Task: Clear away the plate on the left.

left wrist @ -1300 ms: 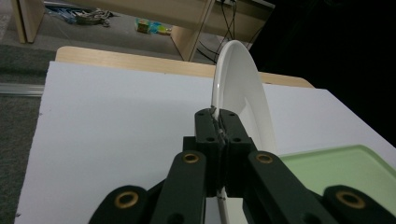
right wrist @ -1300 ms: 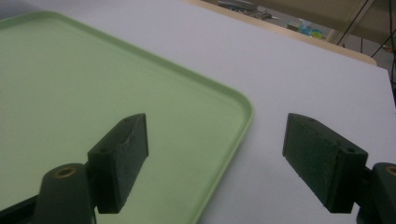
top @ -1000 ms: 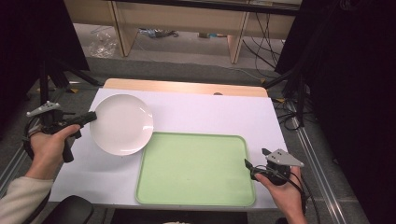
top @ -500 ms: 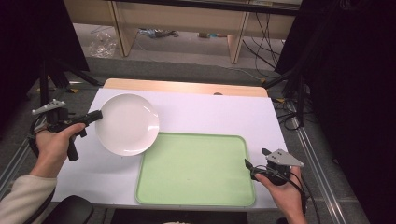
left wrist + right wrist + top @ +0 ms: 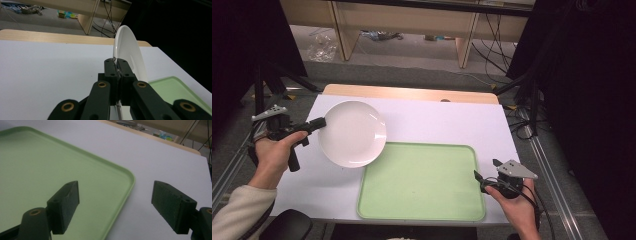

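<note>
A round white plate hangs above the table's left half, its right edge over the corner of the light green tray. My left gripper is shut on the plate's left rim. In the left gripper view the plate stands on edge between the closed jaws of that gripper. My right gripper rests at the tray's right edge near the table front, open. Its jaws straddle the tray's rim with nothing between them.
The white table top has a wooden strip along its far edge. Black curtains stand at both sides. Cables lie on the floor to the right, and wooden shelving stands behind the table.
My left gripper has carried the plate to the right, toward the tray, so that its edge now overlaps the tray's corner. The right gripper has stayed still.
</note>
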{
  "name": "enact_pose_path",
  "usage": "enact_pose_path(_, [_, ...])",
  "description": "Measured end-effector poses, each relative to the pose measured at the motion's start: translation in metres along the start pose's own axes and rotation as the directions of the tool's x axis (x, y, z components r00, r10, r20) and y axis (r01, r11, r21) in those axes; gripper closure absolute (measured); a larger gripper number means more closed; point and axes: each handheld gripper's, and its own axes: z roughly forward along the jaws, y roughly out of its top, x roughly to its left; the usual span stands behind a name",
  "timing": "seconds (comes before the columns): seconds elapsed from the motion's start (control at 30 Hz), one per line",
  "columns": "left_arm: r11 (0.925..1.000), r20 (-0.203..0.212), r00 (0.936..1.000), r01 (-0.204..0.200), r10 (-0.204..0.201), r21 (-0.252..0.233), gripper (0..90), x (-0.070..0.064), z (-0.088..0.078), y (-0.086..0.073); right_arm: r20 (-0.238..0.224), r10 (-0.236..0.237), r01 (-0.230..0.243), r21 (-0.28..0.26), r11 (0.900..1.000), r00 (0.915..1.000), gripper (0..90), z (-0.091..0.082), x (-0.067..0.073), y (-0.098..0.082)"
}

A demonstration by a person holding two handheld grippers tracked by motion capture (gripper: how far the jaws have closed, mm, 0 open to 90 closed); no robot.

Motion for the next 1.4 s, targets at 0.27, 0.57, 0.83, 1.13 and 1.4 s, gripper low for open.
enact_pose_path(0.27, [1.0, 0.02, 0.9998, -0.005, 0.005, 0.003, 87.4, -0.007, 0.005, 0.001, -0.008, 0.017, -0.017, 0.009, 1.0, 0.9998, 23.2, -0.001, 0.001, 0.0])
enact_pose_path(0.57, [0.9997, 0.044, 0.9988, -0.02, 0.019, 0.013, 87.4, -0.015, 0.012, 0.003, -0.008, 0.017, -0.017, 0.008, 1.0, 0.9998, 23.2, -0.001, 0.001, 0.0])
enact_pose_path(0.83, [0.9995, 0.067, 0.9975, -0.024, 0.023, 0.02, 87.4, -0.022, 0.018, 0.004, -0.009, 0.015, -0.015, 0.018, 1.0, 0.9998, 23.2, -0.002, 0.001, 0.0])
enact_pose_path(1.13, [0.9986, 0.092, 0.9952, -0.037, 0.033, 0.039, 87.5, -0.03, 0.025, 0.002, -0.009, 0.014, -0.014, 0.018, 1.0, 0.9999, 23.2, -0.002, 0.001, 0.0])
enact_pose_path(1.4, [0.9977, 0.119, 0.992, -0.047, 0.041, 0.048, 87.5, -0.039, 0.033, 0.002, 0.0, 0.006, -0.006, 0.009, 1.0, 1.0, 23.2, -0.002, 0.0, 0.0])
